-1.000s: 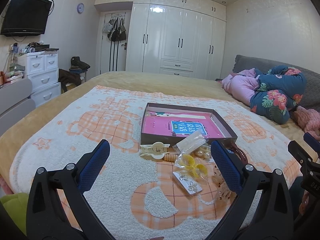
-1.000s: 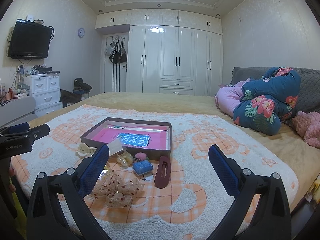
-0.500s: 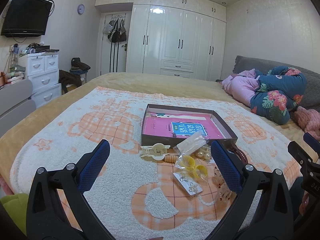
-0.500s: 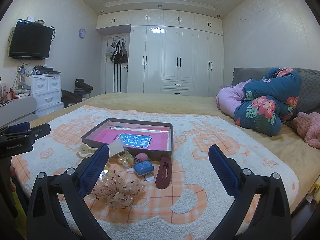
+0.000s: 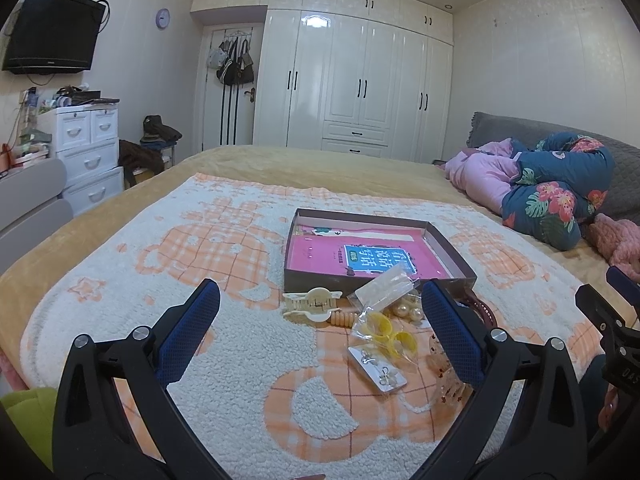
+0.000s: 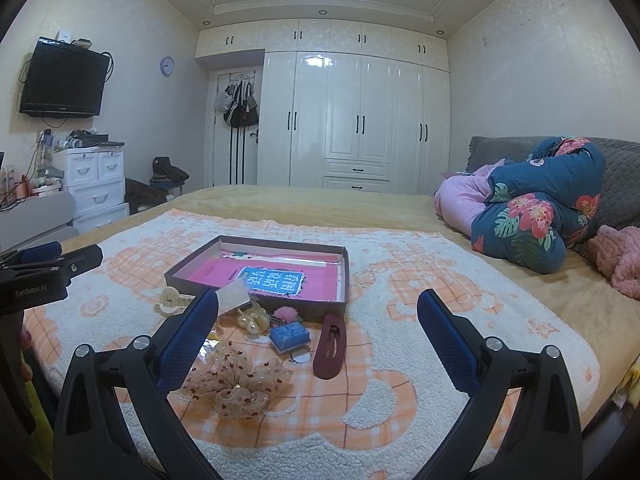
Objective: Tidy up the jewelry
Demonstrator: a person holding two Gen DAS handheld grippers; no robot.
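Observation:
A shallow brown box (image 5: 452, 252) (image 6: 280, 300) with a pink book inside lies on the blanket. Loose pieces lie in front of it: a cream claw clip (image 5: 312, 300) (image 6: 170, 300), yellow hoops in a clear bag (image 5: 386, 330), an earring card (image 5: 378, 370), a dark red hair clip (image 6: 330, 346), a blue box (image 6: 290, 336), a sheer bow (image 6: 236, 384). My left gripper (image 5: 320, 332) is open and empty, above the blanket before the pile. My right gripper (image 6: 318, 332) is open and empty, near the hair clip.
The orange-and-white blanket (image 5: 200, 248) covers a bed. Folded floral and pink bedding (image 6: 532, 216) lies at the right. White drawers (image 5: 86, 152) stand at the left, wardrobes (image 6: 360, 120) at the back. The left gripper shows at the right view's left edge (image 6: 44, 272).
Both views have shifted only slightly; both grippers have stayed open and nothing on the blanket has moved.

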